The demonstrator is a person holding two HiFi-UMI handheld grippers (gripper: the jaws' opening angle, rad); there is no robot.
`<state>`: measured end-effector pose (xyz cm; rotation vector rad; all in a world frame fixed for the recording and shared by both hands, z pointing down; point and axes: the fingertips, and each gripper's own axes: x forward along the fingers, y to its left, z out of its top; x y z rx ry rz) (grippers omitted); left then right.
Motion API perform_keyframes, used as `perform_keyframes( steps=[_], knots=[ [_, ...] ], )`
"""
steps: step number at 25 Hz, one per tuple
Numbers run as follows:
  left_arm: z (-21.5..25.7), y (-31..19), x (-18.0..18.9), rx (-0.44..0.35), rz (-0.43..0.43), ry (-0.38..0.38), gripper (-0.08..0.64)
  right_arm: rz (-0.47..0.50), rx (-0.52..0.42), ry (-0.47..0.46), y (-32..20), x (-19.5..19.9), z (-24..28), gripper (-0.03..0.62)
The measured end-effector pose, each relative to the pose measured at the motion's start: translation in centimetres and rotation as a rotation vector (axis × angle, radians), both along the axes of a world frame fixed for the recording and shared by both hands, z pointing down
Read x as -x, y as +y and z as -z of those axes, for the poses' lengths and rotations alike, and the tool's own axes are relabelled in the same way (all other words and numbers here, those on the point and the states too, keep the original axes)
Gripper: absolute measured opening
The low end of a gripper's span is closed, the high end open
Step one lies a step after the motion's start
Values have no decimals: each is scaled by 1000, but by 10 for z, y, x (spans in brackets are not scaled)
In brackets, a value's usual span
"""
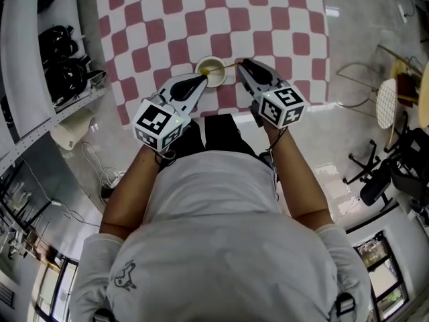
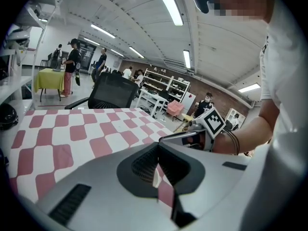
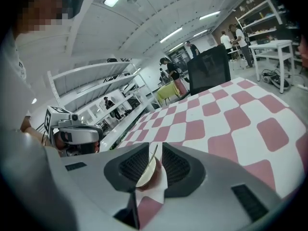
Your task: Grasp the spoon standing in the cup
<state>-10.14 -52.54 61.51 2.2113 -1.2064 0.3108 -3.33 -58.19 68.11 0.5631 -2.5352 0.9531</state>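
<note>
The thin spoon [image 1: 228,65] stands in the small pale round cup [image 1: 211,71]. Its handle leans out over the rim toward the right gripper [image 1: 244,64]. The cup sits on the red and white checked cloth [image 1: 201,19], near the edge of the table closest to the person.

In the right gripper view, the spoon [image 3: 153,153] handle goes up in the gap between the two jaws of the right gripper [image 3: 155,160]. The jaws are a little way apart, one on each side of the handle. I cannot see them pinching it. The rim of the cup [image 3: 144,174] shows low down between the jaws too.

The left gripper [image 1: 201,81] is on the other side of the cup, with its tip just beside the rim. In its own view, the left gripper [image 2: 158,177] has only a thin gap between its jaws. Just the checked cloth [image 2: 72,134] shows through the gap, so it holds nothing.

Each gripper has a cube with black and white squares on it, one on the left [image 1: 159,123] and one on the right [image 1: 283,106]. The person wears a white shirt [image 1: 221,247] and holds both arms out in front.

A black office chair [image 2: 113,93] stands past the far edge of the table.
</note>
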Motion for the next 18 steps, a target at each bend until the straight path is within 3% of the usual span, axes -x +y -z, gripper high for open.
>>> perform_keyframes(
  steps=[10,18],
  knots=[
    [8,3,1,-20,20,-15,11,22,10,-9,3,3,4,43],
    [30,3,13,-64,43,0,11,44,-55,-32,14,13,30,34]
  ],
)
